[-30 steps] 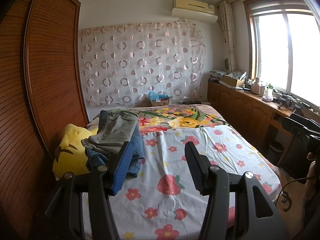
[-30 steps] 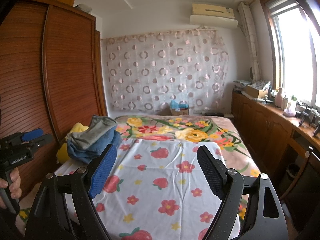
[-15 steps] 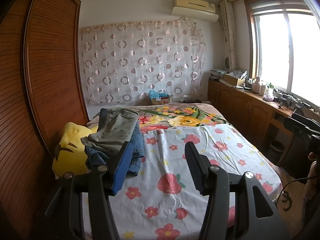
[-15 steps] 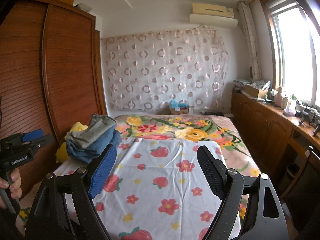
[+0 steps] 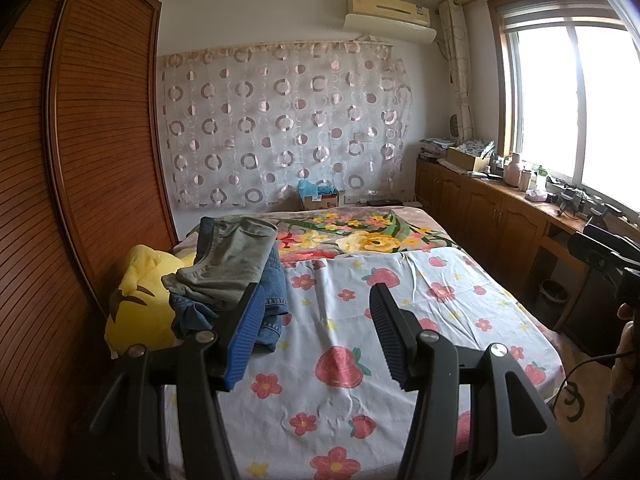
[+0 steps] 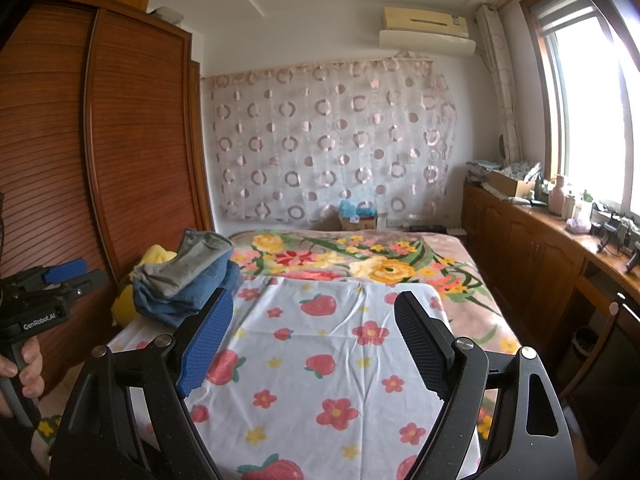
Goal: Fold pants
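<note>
A pile of pants lies on the left side of the bed: grey-green pants (image 5: 232,258) on top of blue jeans (image 5: 272,296). The pile also shows in the right wrist view, grey pants (image 6: 188,264) over jeans (image 6: 188,300). My left gripper (image 5: 316,332) is open and empty, held above the near part of the bed, the pile just beyond its left finger. My right gripper (image 6: 308,344) is open and empty, above the white flowered sheet (image 6: 320,352), to the right of the pile.
A yellow plush toy (image 5: 140,304) lies between the pile and the wooden wardrobe (image 5: 80,180). A floral blanket (image 5: 360,236) covers the far bed. Wooden cabinets (image 5: 500,220) with clutter run along the right under the window. A box (image 5: 320,200) stands by the curtain.
Both grippers stay open. The views have barely shifted; the left one has drifted very slightly.
</note>
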A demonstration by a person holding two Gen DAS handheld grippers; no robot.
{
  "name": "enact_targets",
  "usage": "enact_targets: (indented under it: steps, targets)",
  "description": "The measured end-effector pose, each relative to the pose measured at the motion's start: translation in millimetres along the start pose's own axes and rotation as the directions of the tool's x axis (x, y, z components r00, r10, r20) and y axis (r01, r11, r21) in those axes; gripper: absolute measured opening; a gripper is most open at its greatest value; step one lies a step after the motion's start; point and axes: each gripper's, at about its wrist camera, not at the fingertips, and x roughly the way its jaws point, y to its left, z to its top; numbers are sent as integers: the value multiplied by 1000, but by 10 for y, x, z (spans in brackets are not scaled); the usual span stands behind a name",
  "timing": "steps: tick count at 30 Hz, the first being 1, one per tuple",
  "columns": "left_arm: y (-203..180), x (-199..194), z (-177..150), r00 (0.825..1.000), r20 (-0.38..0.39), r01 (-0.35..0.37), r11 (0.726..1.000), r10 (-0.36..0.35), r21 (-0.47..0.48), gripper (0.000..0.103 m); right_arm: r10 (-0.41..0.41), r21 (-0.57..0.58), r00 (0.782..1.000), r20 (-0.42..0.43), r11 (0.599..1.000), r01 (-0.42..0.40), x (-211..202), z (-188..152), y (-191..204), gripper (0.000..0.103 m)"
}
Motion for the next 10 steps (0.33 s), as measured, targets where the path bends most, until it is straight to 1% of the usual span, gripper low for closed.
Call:
enact_targets:
  steps: [10]
  targets:
    - [-4,4,18,1000,-1,0,1000,0,0,54,0,0,1000,0,1000,0,0,-1,3,85]
